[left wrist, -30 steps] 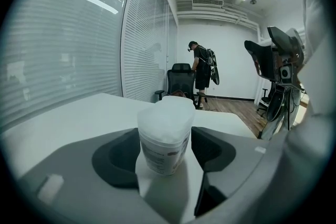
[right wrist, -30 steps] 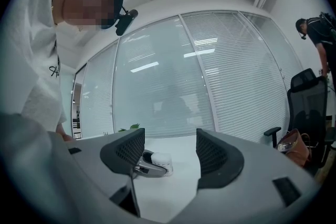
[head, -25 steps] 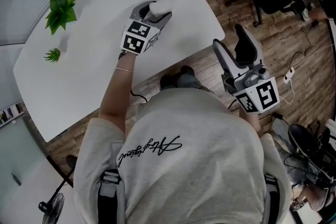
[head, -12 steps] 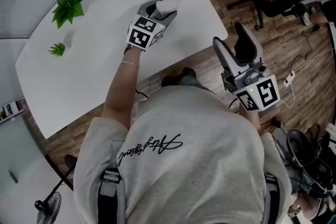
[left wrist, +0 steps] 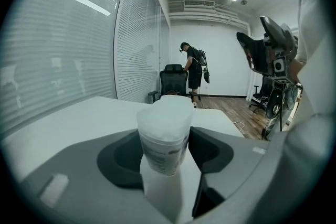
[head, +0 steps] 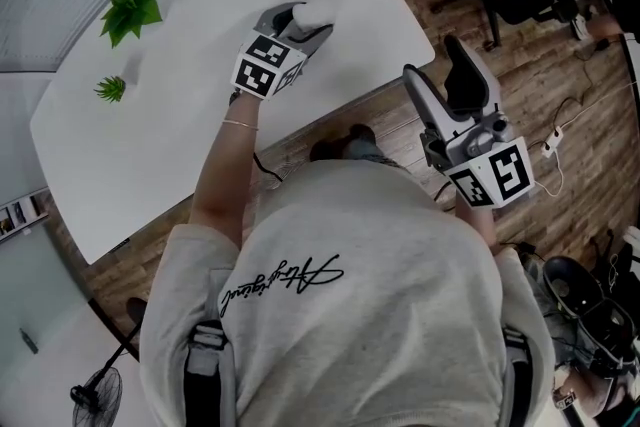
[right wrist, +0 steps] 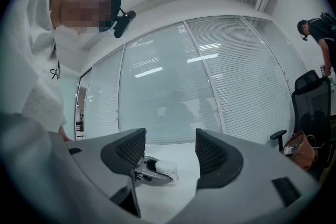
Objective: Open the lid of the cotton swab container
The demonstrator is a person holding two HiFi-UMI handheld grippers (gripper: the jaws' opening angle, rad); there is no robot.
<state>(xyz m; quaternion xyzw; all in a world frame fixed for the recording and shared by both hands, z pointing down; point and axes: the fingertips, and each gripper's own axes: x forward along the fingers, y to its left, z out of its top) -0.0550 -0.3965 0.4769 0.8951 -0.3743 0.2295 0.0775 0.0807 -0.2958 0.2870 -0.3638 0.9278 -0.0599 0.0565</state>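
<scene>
1. Comparing with a second ago, almost nothing differs: the left tool point(head: 305, 23) stays clamped on the cotton swab container point(left wrist: 164, 134), which stands over the surface point(head: 180, 135), near its rounded corner.
2. The right tool point(head: 433, 65) has its jaws apart and empty, still beyond the edge of the surface, above the wooden floor point(head: 540, 85).
3. I judge the lid point(left wrist: 170, 107) is still closed, so the opening is not begun.
4. The container is frosted plastic, rounded, with a printed label. The surface is smooth and white. The right tool's pads point(right wrist: 128, 149) are dark with a grid texture.
</scene>
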